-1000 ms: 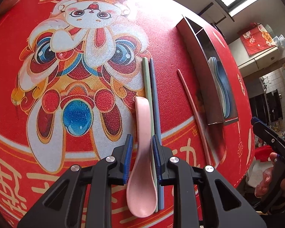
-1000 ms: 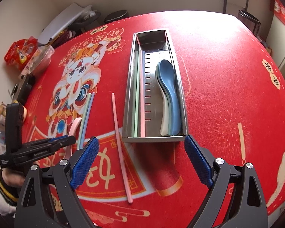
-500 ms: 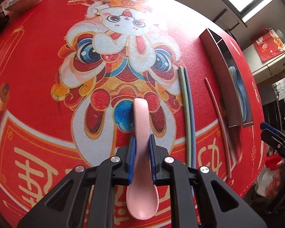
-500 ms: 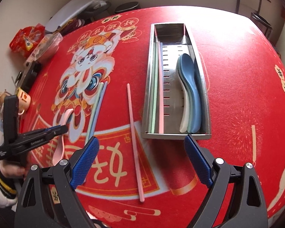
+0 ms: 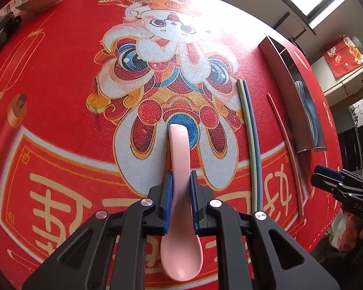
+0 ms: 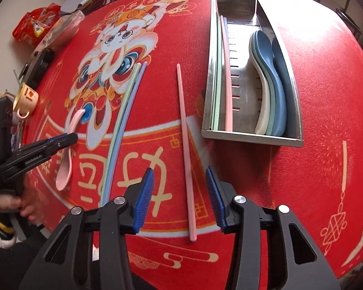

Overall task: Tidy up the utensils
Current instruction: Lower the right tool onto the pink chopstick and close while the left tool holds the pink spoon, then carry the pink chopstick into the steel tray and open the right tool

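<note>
Your left gripper [image 5: 181, 191] is clamped across the handle of the pink spoon [image 5: 180, 193], pads pressing either side of it; the spoon's long axis runs straight along the fingers, handle tip toward frame centre, bowl at the bottom edge of the left wrist view. The metal tray [image 6: 251, 137] sits far right in that view, upper right in the right wrist view, so the carry goes rightward across the red mat [image 6: 326, 96], passing over the green-and-blue chopstick pair [image 6: 123, 120] and the lone pink chopstick [image 6: 185, 145]. Tray and spoon axes look roughly parallel, so little rotation should be needed. The spoon is pale matte pink, smooth, with a curved handle and shallow bowl; whether it has cleared the mat cannot be told. Stacked spoons [image 6: 271, 84] fill the tray's right compartment, judged the destination. Your right gripper [image 6: 180, 200] is spread wide, empty, straddling the pink chopstick's near end.
</note>
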Action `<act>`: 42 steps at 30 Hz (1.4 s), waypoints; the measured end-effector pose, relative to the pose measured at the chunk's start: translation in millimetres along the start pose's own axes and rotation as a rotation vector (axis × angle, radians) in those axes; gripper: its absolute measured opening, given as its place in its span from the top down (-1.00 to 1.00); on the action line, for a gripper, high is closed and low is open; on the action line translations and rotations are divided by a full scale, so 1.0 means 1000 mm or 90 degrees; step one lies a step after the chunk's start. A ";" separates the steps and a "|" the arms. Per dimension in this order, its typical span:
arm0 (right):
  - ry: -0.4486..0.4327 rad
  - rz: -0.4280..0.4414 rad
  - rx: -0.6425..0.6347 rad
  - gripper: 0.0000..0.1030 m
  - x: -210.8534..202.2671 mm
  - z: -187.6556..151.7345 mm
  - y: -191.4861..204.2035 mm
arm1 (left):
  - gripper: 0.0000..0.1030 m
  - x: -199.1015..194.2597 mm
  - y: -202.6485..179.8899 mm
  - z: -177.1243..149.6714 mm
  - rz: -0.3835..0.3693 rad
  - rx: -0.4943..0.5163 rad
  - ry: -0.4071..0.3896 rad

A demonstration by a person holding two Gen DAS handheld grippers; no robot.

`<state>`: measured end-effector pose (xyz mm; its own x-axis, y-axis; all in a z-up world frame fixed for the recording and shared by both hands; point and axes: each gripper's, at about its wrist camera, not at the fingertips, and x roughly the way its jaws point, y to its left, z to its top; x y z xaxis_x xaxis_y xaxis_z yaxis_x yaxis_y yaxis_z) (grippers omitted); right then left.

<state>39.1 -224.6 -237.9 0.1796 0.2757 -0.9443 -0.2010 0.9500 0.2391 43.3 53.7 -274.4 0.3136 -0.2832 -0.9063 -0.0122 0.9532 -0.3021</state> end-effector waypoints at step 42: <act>-0.082 0.040 -0.076 0.88 -0.001 0.017 0.027 | 0.74 0.002 -0.003 -0.003 0.004 0.019 0.003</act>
<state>49.8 -197.2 -226.9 0.2832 0.3583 -0.8896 -0.3277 0.9079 0.2614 41.1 50.4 -276.4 0.3099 -0.2770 -0.9095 0.0141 0.9578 -0.2869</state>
